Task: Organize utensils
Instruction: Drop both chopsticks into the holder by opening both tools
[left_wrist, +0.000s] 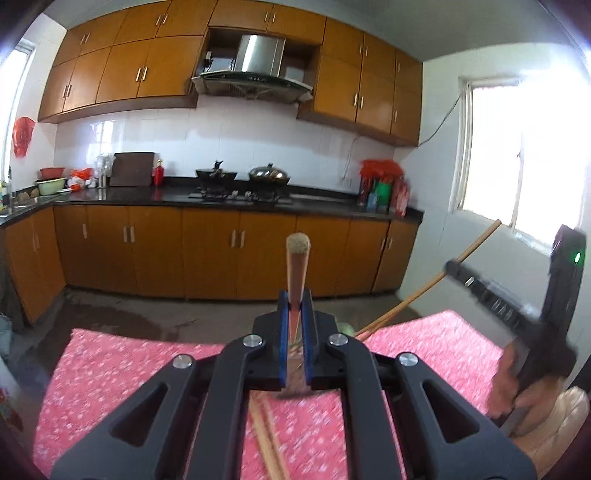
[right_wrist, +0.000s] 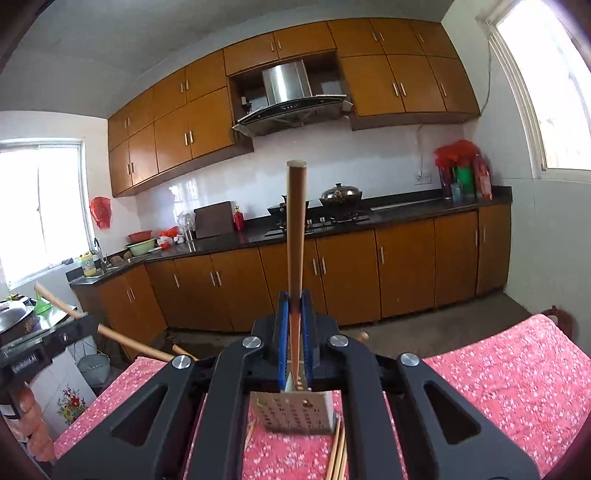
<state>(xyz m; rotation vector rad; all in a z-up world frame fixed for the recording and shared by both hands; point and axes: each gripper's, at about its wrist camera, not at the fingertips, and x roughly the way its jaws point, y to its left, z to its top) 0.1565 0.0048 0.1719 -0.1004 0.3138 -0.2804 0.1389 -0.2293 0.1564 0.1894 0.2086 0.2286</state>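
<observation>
Matt wooden handle (right_wrist: 295, 229), perforated metal spatula blade (right_wrist: 295, 413), floral cloth table cover (right_wrist: 498, 376), wooden chopsticks (left_wrist: 267, 443).

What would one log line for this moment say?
left gripper: shut on wooden-handled utensil | right gripper: shut on wooden-handled perforated metal spatula | chopsticks on pink floral cloth

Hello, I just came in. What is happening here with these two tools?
A person holds a gripper in each hand above a table with a pink flowered cloth. The left gripper is shut on a wooden-handled utensil. The right gripper is shut on the wooden handle of a slotted metal spatula. Both handles point toward the kitchen counter. Several chopsticks lie on the cloth below.
</observation>
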